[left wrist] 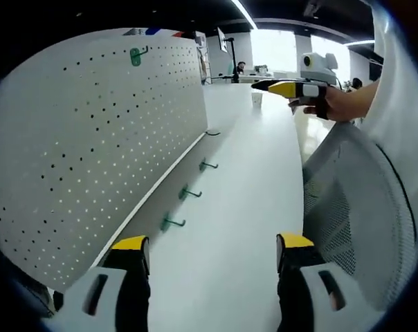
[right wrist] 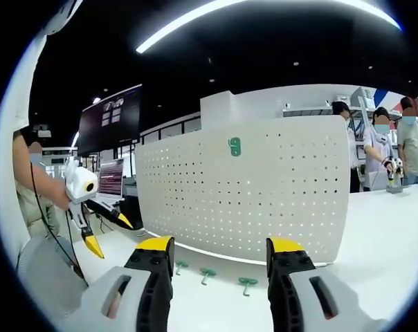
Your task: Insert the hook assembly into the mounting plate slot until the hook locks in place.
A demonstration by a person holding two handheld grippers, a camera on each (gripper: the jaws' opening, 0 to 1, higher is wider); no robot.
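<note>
Both my grippers are hanging open, gripping nothing.
Left gripper view: my left gripper [left wrist: 212, 257] is facing table [left wrist: 243, 207], hooks [left wrist: 188, 193] lying by pegboard [left wrist: 91, 138]. Right gripper view: my right gripper [right wrist: 219, 259] is facing pegboard, hooks [right wrist: 207, 274] at its foot.

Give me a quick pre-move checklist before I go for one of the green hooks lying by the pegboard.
1. Left gripper open and empty: ok, jaws stand apart with bare table between them.
2. Right gripper open and empty: ok.
3. Loose green hooks in view on the table along the pegboard foot: ok.
4. Pegboard upright with free holes: ok.
5. One green hook already hung near the board's top: ok, though whether it is locked cannot tell.
6. Mesh chair back close beside the left gripper: not ok, may crowd the move.
</note>
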